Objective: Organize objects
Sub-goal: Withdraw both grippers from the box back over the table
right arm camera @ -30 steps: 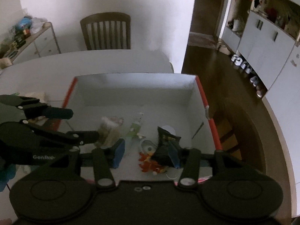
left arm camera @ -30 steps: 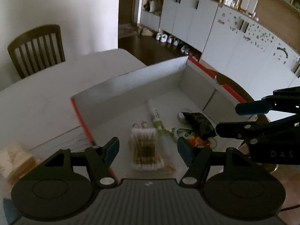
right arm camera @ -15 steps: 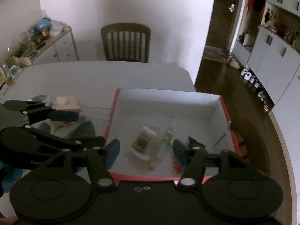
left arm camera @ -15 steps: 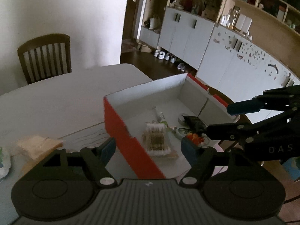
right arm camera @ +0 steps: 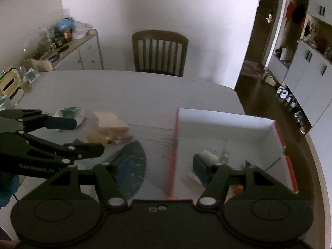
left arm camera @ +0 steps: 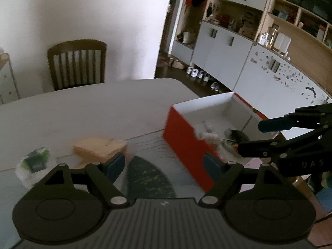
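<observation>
A red box with a white inside stands on the table and holds cotton swabs, a tube and a dark packet. It also shows in the right wrist view. Left of it lie a tan sponge-like block, a dark green leaf-shaped item and a small green-and-white packet. My left gripper is open and empty above the leaf-shaped item. My right gripper is open and empty over the box's left wall.
A wooden chair stands at the table's far side. A sideboard with clutter is at the far left. Cabinets and shoes on the floor are to the right. The table edge curves just right of the box.
Both grippers have pulled back and up from inside the box and shifted left. The items on the table left of the box have come into view.
</observation>
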A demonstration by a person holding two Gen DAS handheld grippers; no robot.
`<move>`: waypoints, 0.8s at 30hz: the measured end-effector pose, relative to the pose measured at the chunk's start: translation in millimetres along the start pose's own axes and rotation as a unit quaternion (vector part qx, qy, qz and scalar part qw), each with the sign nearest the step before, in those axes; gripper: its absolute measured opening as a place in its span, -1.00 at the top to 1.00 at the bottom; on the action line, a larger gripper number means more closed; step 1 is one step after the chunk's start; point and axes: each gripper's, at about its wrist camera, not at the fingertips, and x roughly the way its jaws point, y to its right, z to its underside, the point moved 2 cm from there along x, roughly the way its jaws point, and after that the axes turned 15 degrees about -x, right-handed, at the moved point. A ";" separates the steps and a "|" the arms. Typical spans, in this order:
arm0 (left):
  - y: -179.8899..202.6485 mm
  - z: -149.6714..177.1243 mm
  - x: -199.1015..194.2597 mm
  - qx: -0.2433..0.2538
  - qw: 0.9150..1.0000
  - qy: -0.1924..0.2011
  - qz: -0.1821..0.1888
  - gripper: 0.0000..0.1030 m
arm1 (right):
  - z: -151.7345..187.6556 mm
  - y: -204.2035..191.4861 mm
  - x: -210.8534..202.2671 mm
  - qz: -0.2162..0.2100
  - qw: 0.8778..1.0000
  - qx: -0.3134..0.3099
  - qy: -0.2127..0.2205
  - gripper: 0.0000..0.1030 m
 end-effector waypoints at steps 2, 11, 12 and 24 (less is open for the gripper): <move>-14.4 -0.4 -6.8 -0.004 1.000 0.001 -0.003 -0.60 | -4.6 -12.3 1.9 -0.001 1.000 -0.002 0.004 -0.38; -78.2 2.0 -23.2 -0.012 1.000 -0.007 -0.025 -0.60 | -17.2 -56.8 23.2 -0.015 1.000 0.014 0.008 -0.50; -83.3 2.9 -24.4 -0.011 1.000 -0.007 -0.026 -0.60 | -17.5 -60.4 25.9 -0.015 1.000 0.016 0.007 -0.51; -147.3 1.4 -25.7 -0.019 1.000 -0.004 -0.015 -1.00 | -25.3 -87.7 64.9 -0.004 0.999 0.038 -0.018 -0.51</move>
